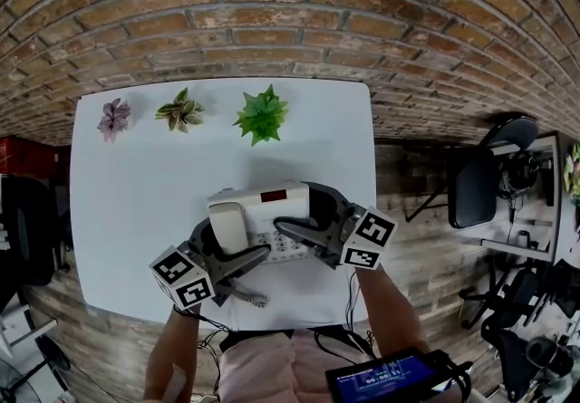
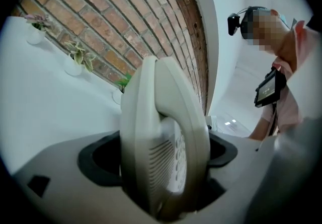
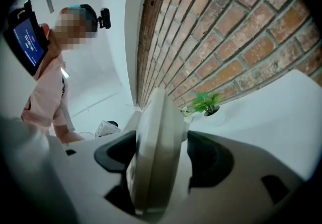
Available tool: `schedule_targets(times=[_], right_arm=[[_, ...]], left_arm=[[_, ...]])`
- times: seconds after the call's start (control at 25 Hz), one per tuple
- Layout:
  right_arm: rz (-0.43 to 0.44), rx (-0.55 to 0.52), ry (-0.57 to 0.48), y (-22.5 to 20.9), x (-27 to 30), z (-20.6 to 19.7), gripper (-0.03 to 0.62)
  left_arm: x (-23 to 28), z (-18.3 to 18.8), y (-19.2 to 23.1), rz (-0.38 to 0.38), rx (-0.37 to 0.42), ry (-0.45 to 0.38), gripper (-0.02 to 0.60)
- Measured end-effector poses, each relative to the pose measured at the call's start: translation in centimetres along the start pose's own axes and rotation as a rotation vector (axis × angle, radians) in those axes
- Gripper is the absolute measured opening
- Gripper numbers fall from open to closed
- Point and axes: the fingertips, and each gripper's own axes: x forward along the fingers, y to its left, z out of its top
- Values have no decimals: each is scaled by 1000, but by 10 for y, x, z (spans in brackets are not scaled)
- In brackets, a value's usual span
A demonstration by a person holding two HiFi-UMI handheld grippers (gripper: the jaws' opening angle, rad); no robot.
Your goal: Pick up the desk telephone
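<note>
The cream desk telephone [image 1: 258, 209] with its handset on the cradle is near the front edge of the white table [image 1: 136, 184]. My left gripper [image 1: 228, 252] grips its left side at the handset. In the left gripper view the telephone [image 2: 166, 137] stands edge-on and fills the gap between the dark pads [image 2: 98, 160]. My right gripper [image 1: 304, 215] is clamped on the telephone's right side. In the right gripper view the telephone's body [image 3: 156, 152] sits edge-on between the jaws, tight against one pad [image 3: 115, 155]. Its coiled cord [image 1: 246, 296] trails toward the table's front edge.
Three small potted plants stand along the table's back edge: purple [image 1: 114, 117], variegated [image 1: 179, 110] and green [image 1: 262, 114]. A brick wall [image 1: 272, 12] rises behind them. To the right of the table are a black chair [image 1: 476, 184] and a cluttered desk [image 1: 535, 202].
</note>
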Motion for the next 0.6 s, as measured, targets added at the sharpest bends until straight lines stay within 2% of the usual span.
schedule_targets(times=[0.4, 0.6], right_arm=[[-16, -48, 29, 4, -1, 0, 341], [-43, -22, 33, 2, -13, 1, 362]], left_arm=[[-4, 0, -3, 1, 16, -44, 459], [-5, -1, -1, 3, -2, -70, 459]])
